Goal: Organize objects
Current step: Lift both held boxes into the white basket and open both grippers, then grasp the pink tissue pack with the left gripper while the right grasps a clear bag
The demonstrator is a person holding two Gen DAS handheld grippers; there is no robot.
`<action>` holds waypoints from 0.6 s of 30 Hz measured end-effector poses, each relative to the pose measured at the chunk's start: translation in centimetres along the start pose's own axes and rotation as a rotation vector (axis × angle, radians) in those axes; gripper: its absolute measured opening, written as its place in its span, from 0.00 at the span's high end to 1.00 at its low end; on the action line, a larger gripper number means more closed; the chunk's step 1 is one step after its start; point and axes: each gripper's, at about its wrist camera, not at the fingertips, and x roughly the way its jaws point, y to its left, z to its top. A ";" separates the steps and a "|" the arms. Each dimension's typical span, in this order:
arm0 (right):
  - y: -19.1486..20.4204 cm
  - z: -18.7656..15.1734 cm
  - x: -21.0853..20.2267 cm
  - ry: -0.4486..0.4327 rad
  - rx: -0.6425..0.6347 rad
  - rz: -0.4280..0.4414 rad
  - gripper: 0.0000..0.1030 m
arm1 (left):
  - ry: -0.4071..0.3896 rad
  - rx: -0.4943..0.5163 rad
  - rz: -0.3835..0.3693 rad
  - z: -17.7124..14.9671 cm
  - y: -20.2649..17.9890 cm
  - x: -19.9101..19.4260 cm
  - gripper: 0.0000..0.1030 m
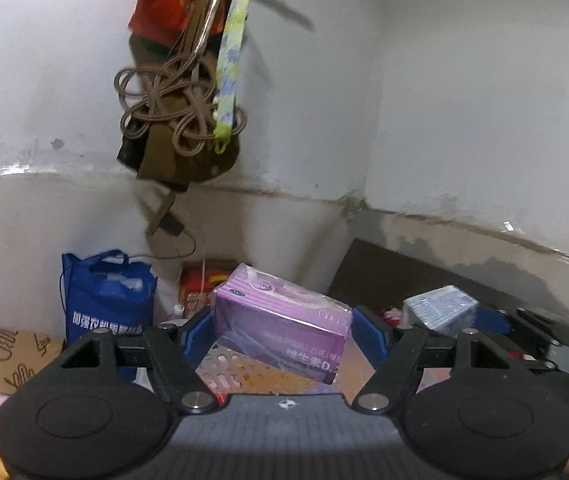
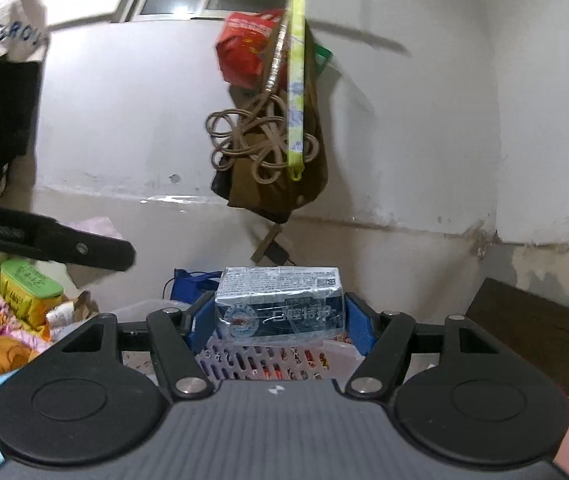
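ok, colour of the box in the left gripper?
Purple box, clearest in the left wrist view.

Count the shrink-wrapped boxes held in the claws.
2. The purple box sits between the left claw fingers; the blue-grey box is gripped in the right claw, above the perforated basket. Others may be hidden.

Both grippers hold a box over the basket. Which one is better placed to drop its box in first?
Probably the right. Its gripper holds the blue box level, directly over the basket. The left gripper holds the purple box tilted.
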 end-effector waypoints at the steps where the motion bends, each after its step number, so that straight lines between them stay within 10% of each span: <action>1: -0.1 -0.1 0.3 -0.020 0.004 -0.010 0.21 | 0.021 -0.016 -0.007 0.1 0.1 1.1 0.23; 2: 0.0 -0.3 0.4 -0.031 -0.009 -0.009 0.00 | 0.045 -0.023 -0.012 0.1 0.4 2.1 0.13; 6: 0.4 -1.2 1.2 0.023 -0.048 -0.042 0.00 | 0.126 -0.050 0.062 -1.1 1.2 3.9 0.06; 18: 1.4 -11.2 -10.7 0.231 0.271 0.125 0.00 | 0.034 -0.037 -0.079 -13.7 2.6 -9.8 0.06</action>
